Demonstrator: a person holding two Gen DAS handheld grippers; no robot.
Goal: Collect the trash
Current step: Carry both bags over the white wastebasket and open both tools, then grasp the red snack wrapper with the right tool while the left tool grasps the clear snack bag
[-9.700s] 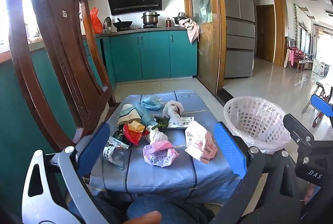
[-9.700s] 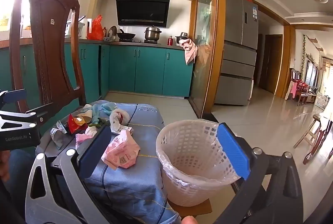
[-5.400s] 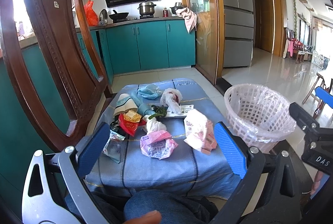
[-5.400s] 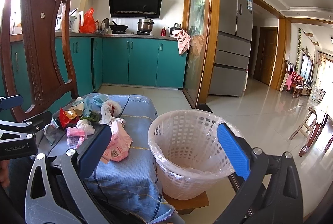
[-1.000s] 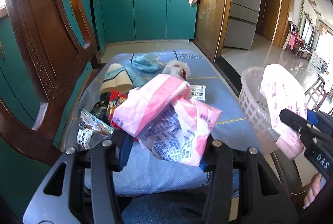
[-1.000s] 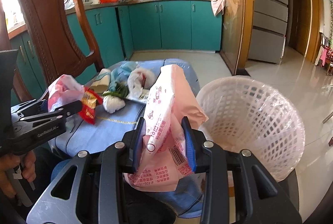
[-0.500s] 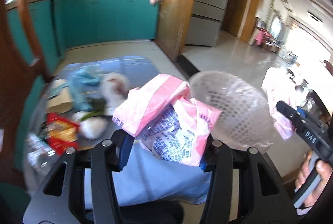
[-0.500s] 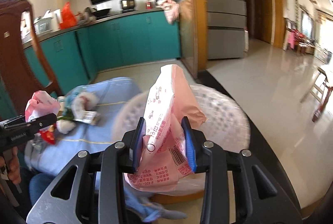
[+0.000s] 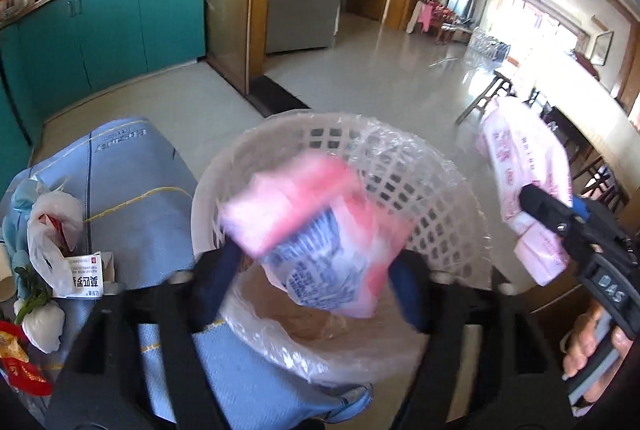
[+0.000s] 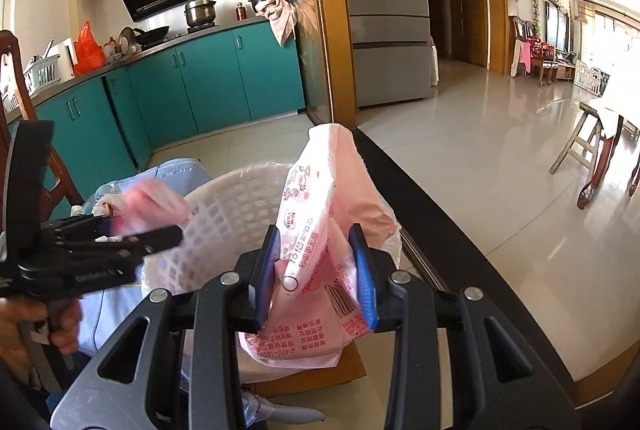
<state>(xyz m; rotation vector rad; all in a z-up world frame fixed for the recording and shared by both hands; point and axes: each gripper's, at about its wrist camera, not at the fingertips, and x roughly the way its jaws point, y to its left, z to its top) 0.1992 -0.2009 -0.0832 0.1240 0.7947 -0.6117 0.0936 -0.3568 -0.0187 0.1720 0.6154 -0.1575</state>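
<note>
A white lattice basket (image 9: 432, 186) lined with clear plastic stands right of the blue-covered table (image 9: 120, 166). My left gripper (image 9: 312, 270) is over the basket, its jaws parted, and a pink-and-blue printed bag (image 9: 320, 230) is blurred between them, dropping into the basket. My right gripper (image 10: 316, 270) is shut on a pink printed wrapper (image 10: 320, 222) and holds it at the basket's (image 10: 224, 214) right rim. The right gripper and its wrapper (image 9: 524, 186) also show in the left wrist view. More trash lies on the table's left: a white plastic bag (image 9: 48, 230), a printed card (image 9: 84, 276), a red packet (image 9: 16, 362).
A wooden chair (image 10: 24, 110) stands at the table's far left. Teal kitchen cabinets (image 10: 208, 78) and a steel fridge (image 10: 384, 6) are behind. The tiled floor (image 10: 500, 158) stretches right to a wooden table leg (image 10: 600, 166). A black door threshold (image 10: 432, 214) runs beside the basket.
Both grippers swung right from the table to the basket. The left gripper's jaws have opened and its pink-and-blue bag is falling in. The right gripper still holds its wrapper.
</note>
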